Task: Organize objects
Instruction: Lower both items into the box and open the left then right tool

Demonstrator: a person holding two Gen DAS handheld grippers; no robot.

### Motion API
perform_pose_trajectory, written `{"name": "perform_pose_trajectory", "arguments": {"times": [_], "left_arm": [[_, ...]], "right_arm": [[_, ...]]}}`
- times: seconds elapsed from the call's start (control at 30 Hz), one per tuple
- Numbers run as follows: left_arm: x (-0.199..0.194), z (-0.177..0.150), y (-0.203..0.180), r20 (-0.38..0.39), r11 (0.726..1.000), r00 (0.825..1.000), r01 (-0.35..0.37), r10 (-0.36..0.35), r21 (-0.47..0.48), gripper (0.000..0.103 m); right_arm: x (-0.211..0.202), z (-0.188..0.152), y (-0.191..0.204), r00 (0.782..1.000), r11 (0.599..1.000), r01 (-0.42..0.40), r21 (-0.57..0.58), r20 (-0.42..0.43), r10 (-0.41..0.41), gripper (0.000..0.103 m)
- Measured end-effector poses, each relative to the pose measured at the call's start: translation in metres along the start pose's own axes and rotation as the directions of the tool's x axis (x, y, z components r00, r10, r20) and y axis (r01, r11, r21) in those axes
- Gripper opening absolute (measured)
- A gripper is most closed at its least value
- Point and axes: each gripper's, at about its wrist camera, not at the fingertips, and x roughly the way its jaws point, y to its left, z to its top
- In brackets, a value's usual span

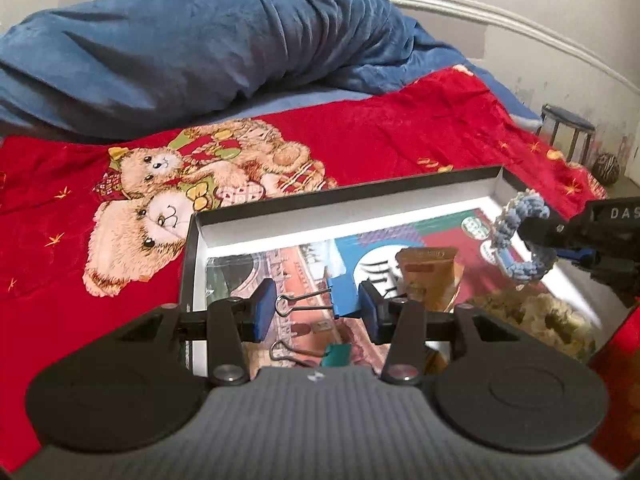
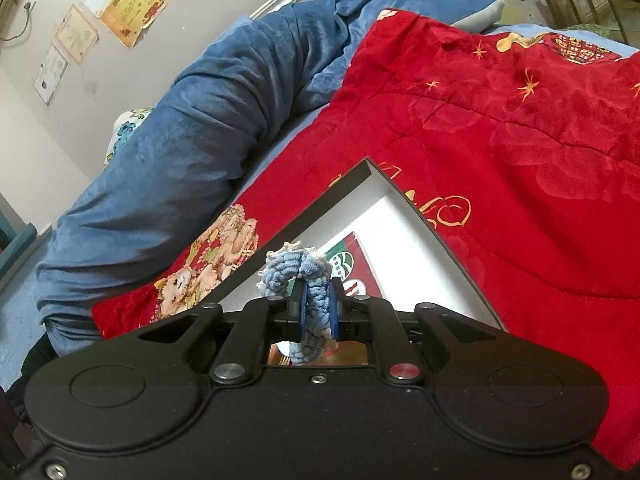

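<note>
A shallow black box with white inner walls (image 1: 280, 222) lies on the red bed cover. In it are a blue binder clip (image 1: 340, 296), a teal binder clip (image 1: 336, 354), a tan packet (image 1: 430, 276) and colourful printed cards. My left gripper (image 1: 316, 312) hangs open above the box, its pads either side of the blue clip and apart from it. My right gripper (image 2: 316, 314) is shut on a blue and cream knitted ring (image 2: 298, 276), held above the box's far right corner (image 2: 370, 184). The ring also shows in the left wrist view (image 1: 520, 236).
A red teddy-bear blanket (image 1: 168, 184) covers the bed. A rolled blue duvet (image 1: 200, 52) lies behind it along the wall. A dark stool (image 1: 566, 128) and a patterned ball (image 1: 606, 166) stand beyond the bed's far right corner. A fuzzy cream item (image 1: 532, 316) lies in the box's right side.
</note>
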Motion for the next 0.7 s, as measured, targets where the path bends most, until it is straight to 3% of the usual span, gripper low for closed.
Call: {"name": "perform_pose_trajectory", "arguments": {"times": [0.1, 0.7], "left_arm": [[-0.0012, -0.002, -0.0023, -0.003, 0.999, 0.999, -0.036, 0.036, 0.022, 0.049], [0.0015, -0.0022, -0.0018, -0.02, 0.997, 0.997, -0.071, 0.071, 0.02, 0.049]], "right_arm": [[0.0006, -0.002, 0.001, 1.0, 1.0, 0.012, -0.002, -0.007, -0.012, 0.011], [0.0006, -0.0079, 0.0042, 1.0, 1.0, 0.011, -0.003, -0.023, -0.011, 0.012]]}}
